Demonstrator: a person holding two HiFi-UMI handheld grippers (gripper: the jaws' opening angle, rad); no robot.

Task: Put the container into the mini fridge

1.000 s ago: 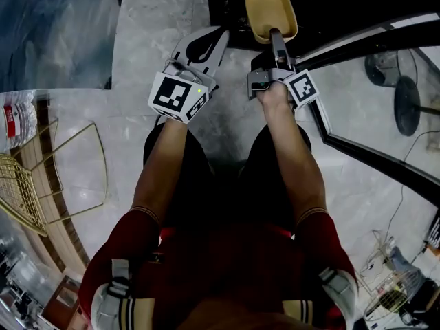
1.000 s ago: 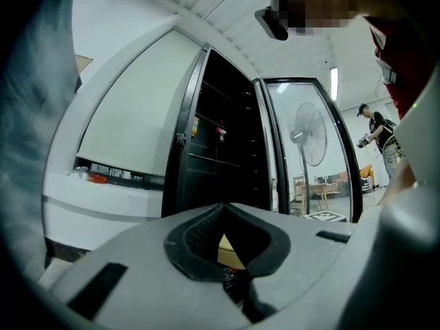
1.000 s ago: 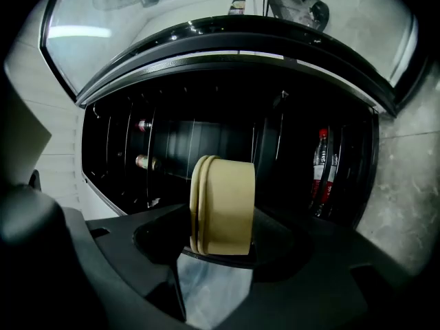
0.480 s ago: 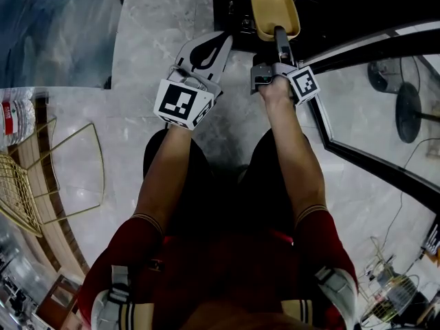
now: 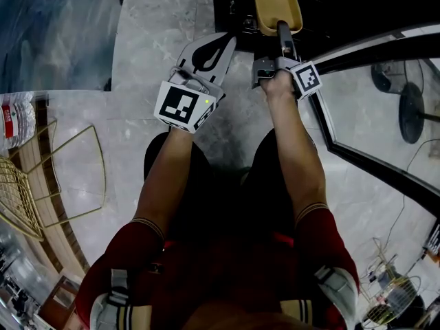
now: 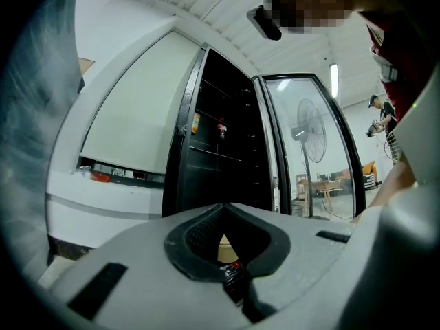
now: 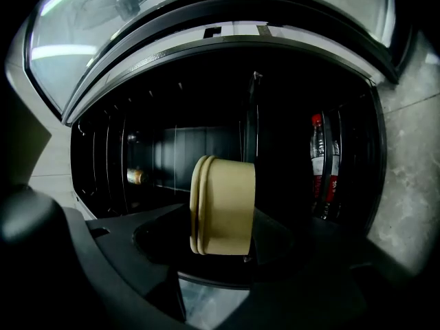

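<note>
Right gripper view looks straight into the open mini fridge [image 7: 172, 139]. The container [image 7: 221, 205], a cream tub, fills the gap between the jaws of the right gripper [image 7: 230, 243], which are clamped on it. Its rim band faces the left of that view and the marble floor [image 7: 405, 184] lies at the right. From this I judge the gripper is rolled on its side so that the tub travels upright, one jaw over it and one under.

From the head view the tub sits at the mouth of the fridge, over the dark interior, and I see no shelf under it, so I take it as carried rather than set down. The glass door [image 5: 371, 108] stands swung wide beside my right arm, which leaves a free path in.

A red-labelled bottle [image 7: 322, 163] and a small can [image 7: 135, 176] already sit inside, apart from the tub. I aim for the bare stretch between them.

My left gripper [image 5: 227, 41] has its jaws drawn together on nothing. It hangs just beside the right one, before the opening. I judge it parked there, since nothing needs steadying.
</note>
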